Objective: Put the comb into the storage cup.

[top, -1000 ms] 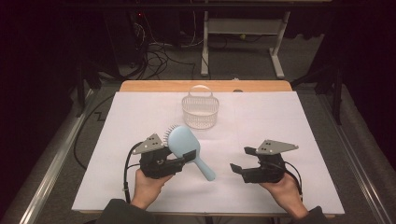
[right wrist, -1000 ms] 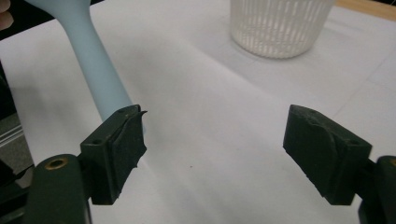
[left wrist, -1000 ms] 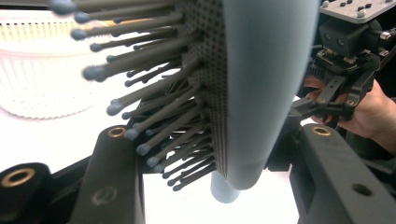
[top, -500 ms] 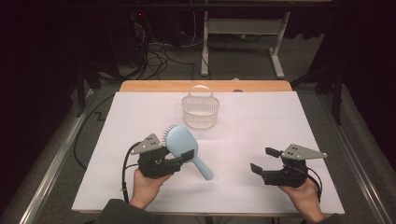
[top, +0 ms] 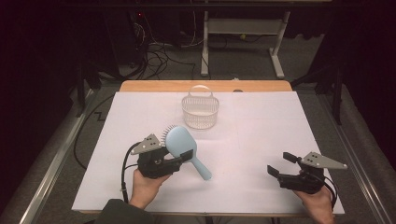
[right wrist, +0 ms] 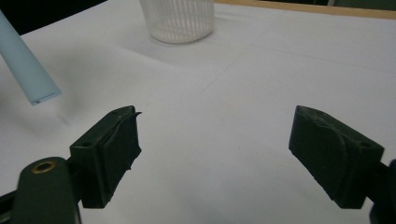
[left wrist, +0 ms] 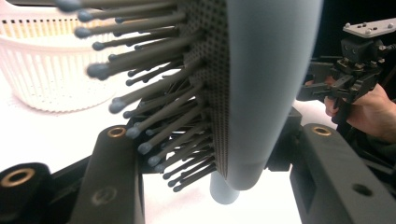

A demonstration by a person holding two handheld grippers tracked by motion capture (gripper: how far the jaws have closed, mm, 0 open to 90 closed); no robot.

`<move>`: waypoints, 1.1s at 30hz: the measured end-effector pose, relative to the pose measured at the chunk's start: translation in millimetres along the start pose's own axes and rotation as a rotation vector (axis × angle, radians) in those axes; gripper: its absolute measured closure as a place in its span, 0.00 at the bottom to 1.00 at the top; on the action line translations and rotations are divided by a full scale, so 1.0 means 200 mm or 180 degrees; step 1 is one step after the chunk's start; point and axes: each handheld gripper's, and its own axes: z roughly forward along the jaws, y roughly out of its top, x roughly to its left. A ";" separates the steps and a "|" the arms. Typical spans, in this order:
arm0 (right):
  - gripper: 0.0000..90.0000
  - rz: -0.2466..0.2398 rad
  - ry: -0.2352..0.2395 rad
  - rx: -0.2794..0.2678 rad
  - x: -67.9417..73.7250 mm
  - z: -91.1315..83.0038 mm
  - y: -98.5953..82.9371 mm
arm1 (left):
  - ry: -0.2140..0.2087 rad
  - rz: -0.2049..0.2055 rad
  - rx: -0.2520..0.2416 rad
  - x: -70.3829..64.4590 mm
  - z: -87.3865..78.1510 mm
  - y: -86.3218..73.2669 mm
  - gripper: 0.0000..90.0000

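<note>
White paper-covered tabletop [top: 261, 140], dark cabled floor behind. My left tongs [top: 180, 156] clamp the pale-blue plastic hairbrush [top: 182, 144], hiding its neck; right tongs [top: 280, 164] gape empty.

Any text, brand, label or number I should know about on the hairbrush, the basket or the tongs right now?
No readable text in any view.
Hairbrush: plain light-blue back and handle, no brand or label showing.
Basket: white slatted plastic, no label.
Left tongs and right tongs: black jaws and grey plates with screws, no markings legible.
White table cover: blank.
</note>
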 end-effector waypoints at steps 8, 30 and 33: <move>0.19 0.0054 -0.0095 -0.0014 -0.04 -0.04 -0.07 | 0.0094 -0.0026 -0.0013 0.03 -0.03 0.00 0.56; 0.21 0.0045 -0.0192 -0.0046 -0.08 -0.03 -0.10 | 0.0382 0.0047 0.0059 0.10 -0.10 0.06 0.56; 0.21 0.0030 -0.0188 -0.0024 -0.07 -0.02 -0.09 | 0.0422 0.0035 0.0064 0.11 -0.11 0.07 0.56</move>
